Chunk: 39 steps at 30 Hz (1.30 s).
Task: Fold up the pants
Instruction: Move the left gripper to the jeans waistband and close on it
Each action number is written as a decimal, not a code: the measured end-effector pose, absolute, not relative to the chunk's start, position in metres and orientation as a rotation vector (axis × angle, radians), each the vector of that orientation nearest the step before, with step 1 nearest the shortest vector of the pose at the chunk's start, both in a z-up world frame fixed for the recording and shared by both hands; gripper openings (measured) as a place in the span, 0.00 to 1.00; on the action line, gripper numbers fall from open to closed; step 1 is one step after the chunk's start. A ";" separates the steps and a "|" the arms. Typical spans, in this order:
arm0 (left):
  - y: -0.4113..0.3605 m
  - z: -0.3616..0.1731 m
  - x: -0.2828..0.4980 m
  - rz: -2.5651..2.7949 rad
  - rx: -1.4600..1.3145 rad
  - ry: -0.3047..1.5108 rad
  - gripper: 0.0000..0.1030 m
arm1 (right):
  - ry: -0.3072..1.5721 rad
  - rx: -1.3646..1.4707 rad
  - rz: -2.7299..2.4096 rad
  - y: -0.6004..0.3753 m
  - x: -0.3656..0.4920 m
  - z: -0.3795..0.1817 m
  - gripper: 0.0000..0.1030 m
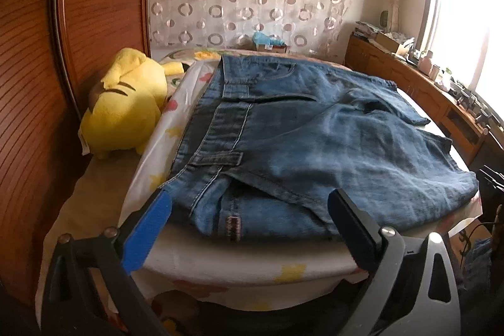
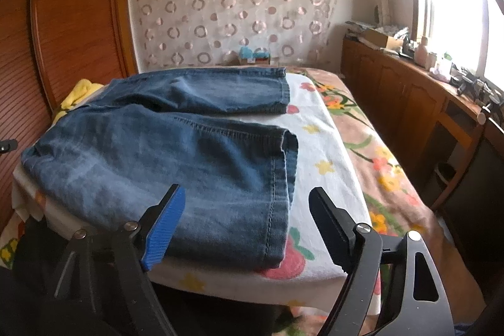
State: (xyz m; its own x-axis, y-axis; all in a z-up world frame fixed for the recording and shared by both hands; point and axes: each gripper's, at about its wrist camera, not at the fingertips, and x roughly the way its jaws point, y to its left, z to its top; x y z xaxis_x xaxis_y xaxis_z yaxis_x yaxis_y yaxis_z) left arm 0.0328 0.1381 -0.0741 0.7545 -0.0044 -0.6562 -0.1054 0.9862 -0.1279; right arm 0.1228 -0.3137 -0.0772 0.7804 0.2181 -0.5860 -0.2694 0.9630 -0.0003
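Observation:
Blue denim pants [image 1: 302, 137] lie spread on a white flowered board [image 1: 226, 260], waistband to the left, legs to the right. My left gripper [image 1: 249, 203] is open, its fingers straddling the near waist corner without gripping it. In the right wrist view the two leg ends [image 2: 176, 166] lie side by side, hems to the right. My right gripper [image 2: 249, 200] is open, its fingers either side of the near leg's hem corner, empty.
A yellow plush toy [image 1: 126, 106] lies left of the board against a wooden wardrobe [image 1: 31, 84]. The board rests on a flowered bed [image 2: 378, 153]. A wooden sideboard with clutter [image 2: 425, 90] runs along the right under the window.

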 end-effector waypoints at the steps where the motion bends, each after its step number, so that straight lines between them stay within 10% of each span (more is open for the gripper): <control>1: 0.143 -0.077 0.034 0.054 -0.172 0.720 0.94 | 0.627 -0.084 0.262 -0.315 0.123 -0.079 0.80; 8: 0.175 -0.092 0.027 0.097 -0.279 0.737 0.86 | 0.647 -0.076 0.256 -0.320 0.124 -0.085 0.80; 15: 0.181 -0.106 0.026 0.112 -0.324 0.758 0.54 | 0.656 -0.071 0.257 -0.321 0.123 -0.089 0.80; 32: 0.187 -0.116 0.042 0.191 -0.290 0.785 0.53 | 0.702 -0.064 0.269 -0.330 0.122 -0.098 0.79; 39: 0.190 -0.110 0.041 0.145 -0.337 0.768 0.32 | 0.711 -0.051 0.285 -0.330 0.124 -0.101 0.78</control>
